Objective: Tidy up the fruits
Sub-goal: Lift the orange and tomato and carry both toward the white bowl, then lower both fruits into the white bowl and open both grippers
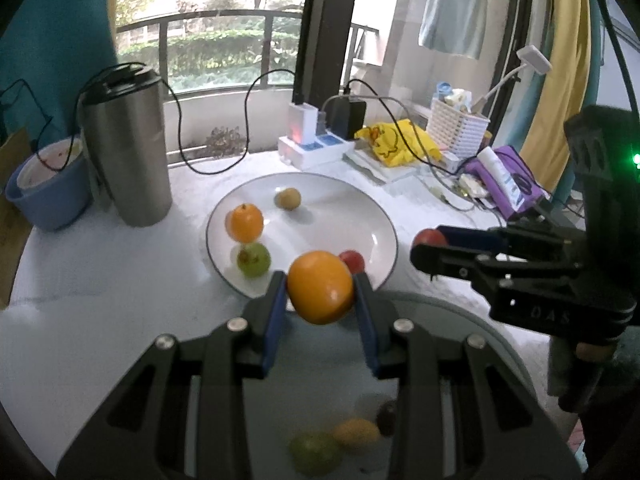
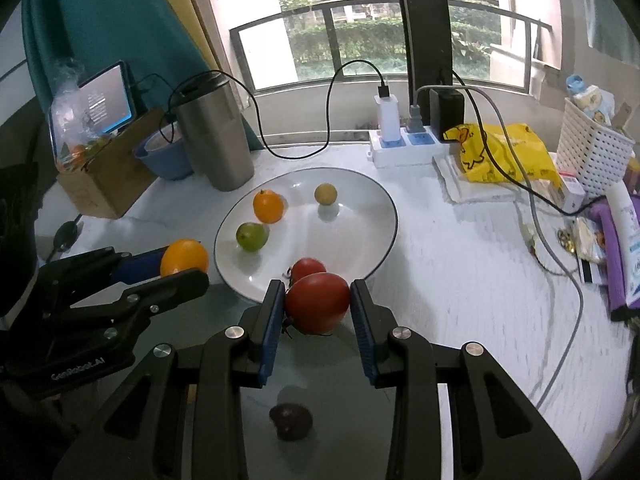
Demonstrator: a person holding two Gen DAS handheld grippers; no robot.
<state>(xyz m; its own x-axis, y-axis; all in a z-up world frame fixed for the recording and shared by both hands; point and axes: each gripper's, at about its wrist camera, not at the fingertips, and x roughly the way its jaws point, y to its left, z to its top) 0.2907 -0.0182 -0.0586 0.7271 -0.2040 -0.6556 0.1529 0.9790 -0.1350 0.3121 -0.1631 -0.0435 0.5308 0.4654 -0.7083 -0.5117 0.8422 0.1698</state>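
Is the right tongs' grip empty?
No. In the right wrist view the right tongs are shut on a red tomato, held between the blue pads just short of the white plate.

Black tool [image 1: 320, 288] (silver screws), blue finger pads [image 1: 275, 320]

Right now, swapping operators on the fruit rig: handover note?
Left gripper: jaws shut on a large orange, held at the white plate's near rim.
Right gripper: jaws shut on a red tomato, also at the near rim.
On the plate: small orange, green fruit, yellowish fruit, second tomato.
Left: place both held fruits. A dark fruit and two blurred ones lie below the grippers.
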